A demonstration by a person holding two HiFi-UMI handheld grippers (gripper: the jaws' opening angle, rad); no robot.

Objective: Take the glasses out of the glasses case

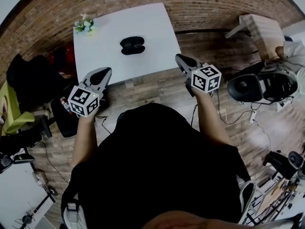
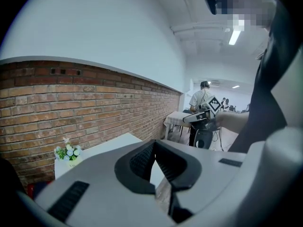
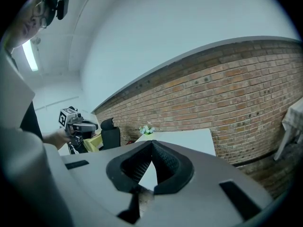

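Observation:
A black glasses case [image 1: 132, 45] lies in the middle of a white table [image 1: 152, 32]; I cannot tell whether it is open or closed, and I see no glasses. Both grippers are held in the air in front of the table's near edge, well short of the case. My left gripper [image 1: 107, 70] points at the table's near left corner, its jaws shut with nothing between them [image 2: 154, 144]. My right gripper [image 1: 179, 57] hovers by the near right corner, also shut and empty [image 3: 152, 144]. The case is hidden in both gripper views.
A small pot of flowers [image 1: 85, 26] stands at the table's far left corner. A brick wall [image 1: 214, 4] runs behind. A black chair [image 1: 28, 75] is at the left, another table [image 1: 262, 30] and a black machine [image 1: 262, 85] with cables at the right.

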